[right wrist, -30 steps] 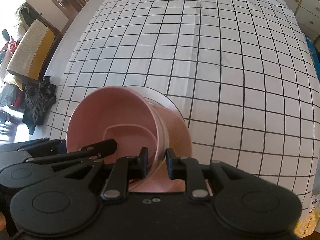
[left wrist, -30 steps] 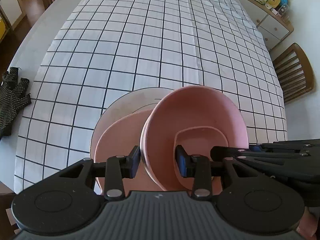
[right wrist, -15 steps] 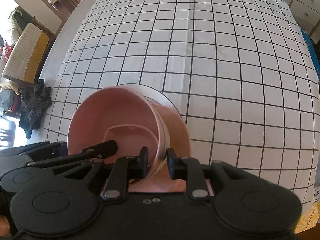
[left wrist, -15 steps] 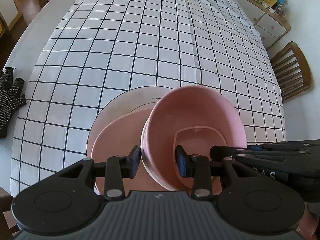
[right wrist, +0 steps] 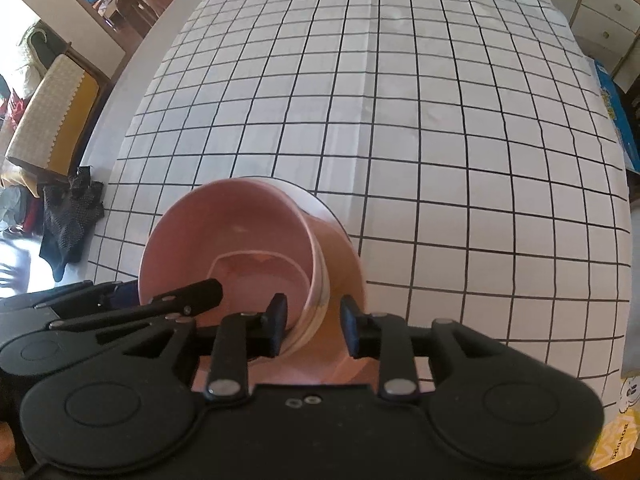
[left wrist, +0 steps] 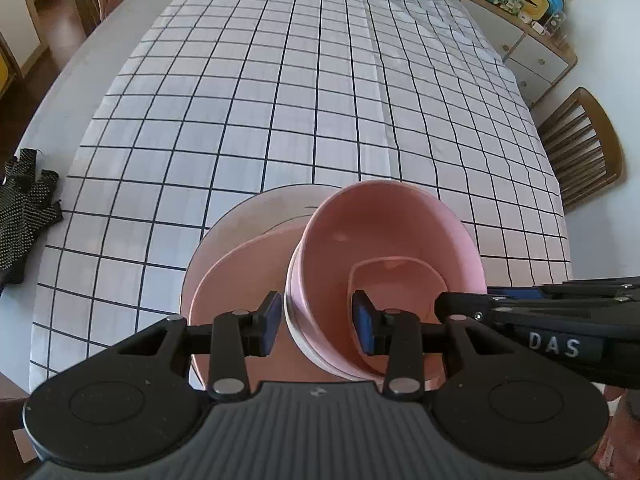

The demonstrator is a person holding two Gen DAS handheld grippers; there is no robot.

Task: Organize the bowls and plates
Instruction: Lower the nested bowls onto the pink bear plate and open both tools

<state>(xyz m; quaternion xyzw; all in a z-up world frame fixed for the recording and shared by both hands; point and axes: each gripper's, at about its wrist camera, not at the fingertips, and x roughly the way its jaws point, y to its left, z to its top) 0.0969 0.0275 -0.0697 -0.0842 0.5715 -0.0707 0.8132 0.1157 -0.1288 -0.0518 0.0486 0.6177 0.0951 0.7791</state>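
Note:
A pink bowl (left wrist: 384, 240) (right wrist: 232, 232), with a paler band under its rim, stands on a pink plate (left wrist: 240, 272) (right wrist: 344, 264) that lies on a white plate (left wrist: 256, 216) (right wrist: 316, 204). My left gripper (left wrist: 316, 322) straddles the bowl's left wall, one pad outside and one well inside, without pinching it. My right gripper (right wrist: 313, 326) straddles the opposite wall. Its jaws are opening, and a gap shows on each side of the wall. Each gripper's fingers (left wrist: 520, 308) (right wrist: 188, 294) reach into the other's view beside the bowl.
The stack sits near the front edge of a table under a white checked cloth (left wrist: 320, 100). Black gloves (left wrist: 24, 208) (right wrist: 68, 216) lie at the table's left edge. A wooden chair (left wrist: 580, 152) and a low cabinet (left wrist: 532, 52) stand to the right.
My right gripper's pads, earlier pinched on the bowl's wall, have spread apart and let it go. The left gripper and the stack have stayed where they were.

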